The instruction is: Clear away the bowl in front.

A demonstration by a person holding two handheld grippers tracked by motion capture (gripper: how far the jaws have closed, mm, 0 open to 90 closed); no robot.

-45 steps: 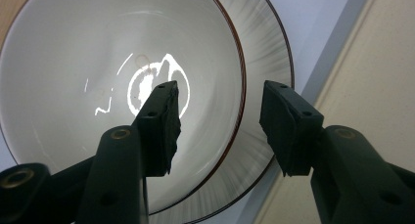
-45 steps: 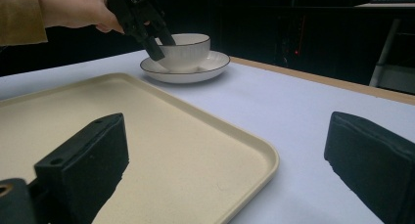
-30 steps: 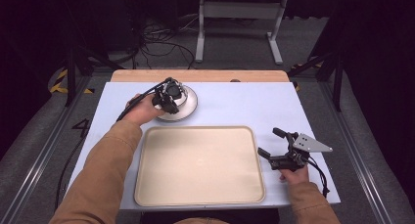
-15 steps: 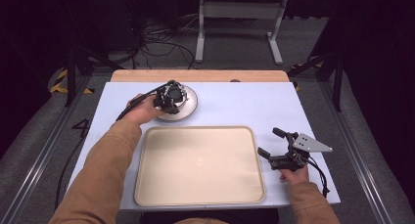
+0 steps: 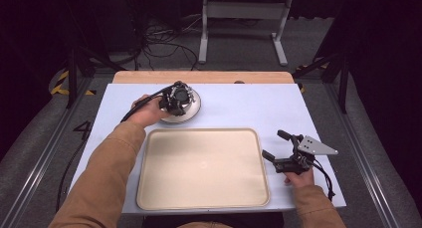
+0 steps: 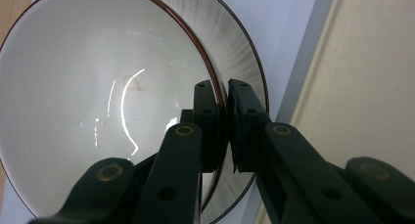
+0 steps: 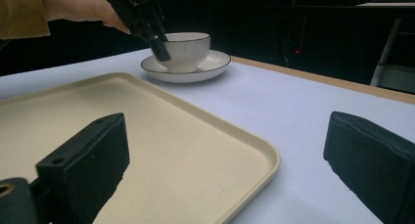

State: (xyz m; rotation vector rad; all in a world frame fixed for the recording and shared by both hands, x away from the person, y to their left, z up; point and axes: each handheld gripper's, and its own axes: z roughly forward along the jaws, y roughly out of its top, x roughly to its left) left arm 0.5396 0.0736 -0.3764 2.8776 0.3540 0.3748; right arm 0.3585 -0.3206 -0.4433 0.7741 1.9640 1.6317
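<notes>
High view: at the far left of the pale blue counter (image 5: 239,108), the left tongs (image 5: 175,102) have just closed and clamp the rim of the white cup (image 7: 185,50) on its saucer (image 5: 191,113). A cream tray (image 5: 204,168) fills the near middle, bare counter beyond; at the near right edge the right tongs (image 5: 273,147) rest, jaws wide apart.

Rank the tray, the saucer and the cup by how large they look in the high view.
1. Beige tray, by far the largest.
2. Saucer, much smaller.
3. Cup, smallest; the left gripper shut on its rim hides most of it, so its size is unsure.
</notes>
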